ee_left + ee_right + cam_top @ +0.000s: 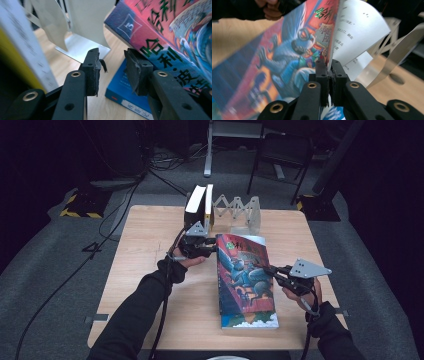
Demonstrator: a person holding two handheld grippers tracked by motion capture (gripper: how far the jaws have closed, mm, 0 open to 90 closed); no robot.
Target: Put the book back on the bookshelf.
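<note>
The illustrated paperback book [246, 279] lay near the middle of the tabletop [145, 270], slightly right of centre, its spine to the left and its colourful front cover facing up. In the high view it rested on a second book with a blue cover [125, 92], whose white-and-blue near edge showed beneath it. The front cover [287, 57] was raised away from the white pages [359, 32], as was seen in the right gripper view.

The cover's right edge was pinched by the right claw [263, 268], whose jaws were pressed together on it, with the cover passing between the pads [322, 75]. The left claw [214, 247] was held against the far left corner of the book, by the spine. In the left gripper view its jaws stood apart, nothing was caught between them, and one pad [136, 72] lay just beside the spine [150, 42]; whether it touched could not be told.

Beyond the book, at the far edge of the tabletop, two upright books [200, 206] were stood together on the left. A white expandable book stand [239, 211] with a zigzag lattice was set just to their right.
</note>
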